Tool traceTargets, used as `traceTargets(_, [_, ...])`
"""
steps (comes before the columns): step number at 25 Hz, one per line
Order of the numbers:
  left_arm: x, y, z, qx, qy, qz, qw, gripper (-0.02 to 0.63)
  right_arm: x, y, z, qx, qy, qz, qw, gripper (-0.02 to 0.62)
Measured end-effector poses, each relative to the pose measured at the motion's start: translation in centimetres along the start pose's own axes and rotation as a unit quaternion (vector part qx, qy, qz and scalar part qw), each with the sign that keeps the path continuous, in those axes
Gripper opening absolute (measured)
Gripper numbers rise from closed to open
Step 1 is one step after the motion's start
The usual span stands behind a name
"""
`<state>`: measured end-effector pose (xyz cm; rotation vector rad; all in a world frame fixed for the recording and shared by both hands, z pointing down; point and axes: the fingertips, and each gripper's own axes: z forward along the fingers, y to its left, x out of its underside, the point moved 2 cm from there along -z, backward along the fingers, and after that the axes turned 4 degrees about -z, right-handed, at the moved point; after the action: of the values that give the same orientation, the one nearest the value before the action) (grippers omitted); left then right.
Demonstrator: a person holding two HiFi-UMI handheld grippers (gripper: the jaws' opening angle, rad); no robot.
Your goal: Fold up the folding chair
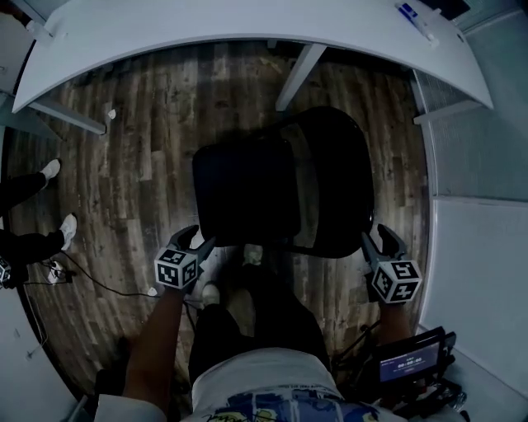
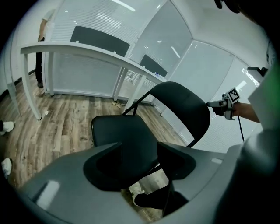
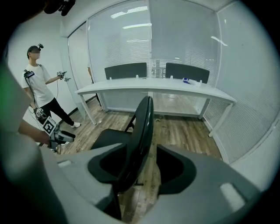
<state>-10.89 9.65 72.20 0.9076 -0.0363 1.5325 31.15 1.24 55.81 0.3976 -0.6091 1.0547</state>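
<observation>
The black folding chair stands unfolded on the wood floor, with its seat point(image 1: 247, 194) to the left and its backrest point(image 1: 338, 181) to the right in the head view. My left gripper point(image 1: 200, 241) is at the seat's near left corner. In the left gripper view the seat point(image 2: 122, 135) reaches in between the jaws of the left gripper point(image 2: 140, 153), which stand open around its edge. My right gripper point(image 1: 377, 241) is at the backrest's near right side. The backrest point(image 3: 142, 118) shows edge-on between the open jaws of the right gripper point(image 3: 142, 164), with a gap on its right.
A long white desk point(image 1: 247, 25) on slanted legs runs across behind the chair. Frosted glass partitions close the right side point(image 1: 474, 247). Another person point(image 3: 41, 87) stands off to the left. A cable point(image 1: 99, 284) lies on the floor. My shoes point(image 1: 252, 255) are under the seat's near edge.
</observation>
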Motion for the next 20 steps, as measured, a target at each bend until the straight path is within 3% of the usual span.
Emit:
traceTargets(12, [7.3,8.8,6.8,-0.02,0.012,-0.11,0.9936,0.31,0.6,0.3,2.0,-0.016,-0.036,0.028,0.999,0.203])
traceTargets(20, [10.1,12.3,10.4,-0.002,0.006,-0.163,0.9866,0.348,0.9,0.5,2.6,-0.009,-0.059,0.042,0.997,0.204])
